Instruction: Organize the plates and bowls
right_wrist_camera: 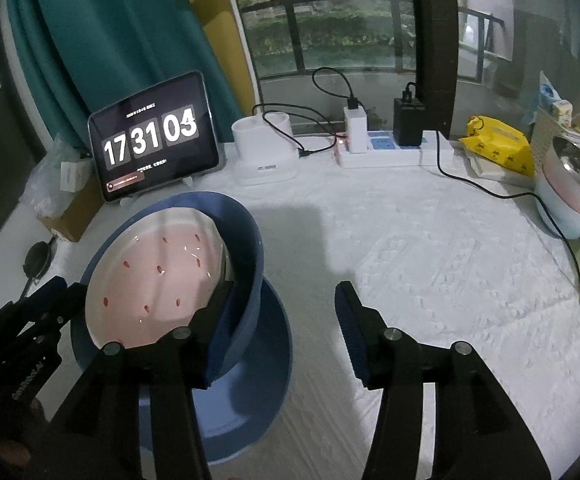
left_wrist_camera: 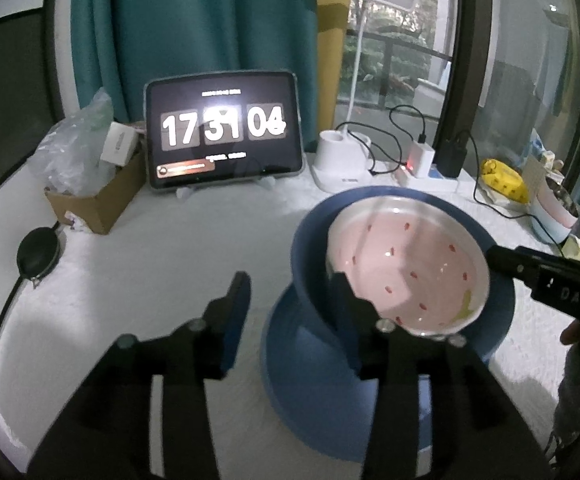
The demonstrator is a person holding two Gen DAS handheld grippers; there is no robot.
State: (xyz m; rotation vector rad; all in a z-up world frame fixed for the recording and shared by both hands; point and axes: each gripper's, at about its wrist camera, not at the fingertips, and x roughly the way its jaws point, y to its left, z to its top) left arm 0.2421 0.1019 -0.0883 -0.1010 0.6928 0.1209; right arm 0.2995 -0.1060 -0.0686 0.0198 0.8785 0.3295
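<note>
Stack: your pink bowl (left_wrist_camera: 406, 268) with red specks sits tilted inside the blue bowl (left_wrist_camera: 310, 268), which rests on the blue plate (left_wrist_camera: 310, 400) on the white tabletop (left_wrist_camera: 150, 280).
Left tool (left_wrist_camera: 290, 300): your jaws stand wide; the right finger (left_wrist_camera: 346, 308) reaches over the near rim of the bowls, the left finger hangs over bare cloth. It grips nothing.
Right tool (right_wrist_camera: 282, 312): also spread wide; your left finger (right_wrist_camera: 226, 320) lies against the blue bowl's right side, though the view is too blurred to say whether it truly touches. The right finger hovers over the tabletop, well apart from the stack.
Far edge: the tablet (right_wrist_camera: 152, 140) showing a clock stands far left, with the white lamp base (right_wrist_camera: 264, 152) and power strip (right_wrist_camera: 390, 154) to its right.
Right side: a yellow packet (right_wrist_camera: 498, 144) and a pink-and-white pot (right_wrist_camera: 570, 196) sit far right.
Left side: a cardboard box (left_wrist_camera: 98, 196) of plastic wrap sits beside the tablet.
</note>
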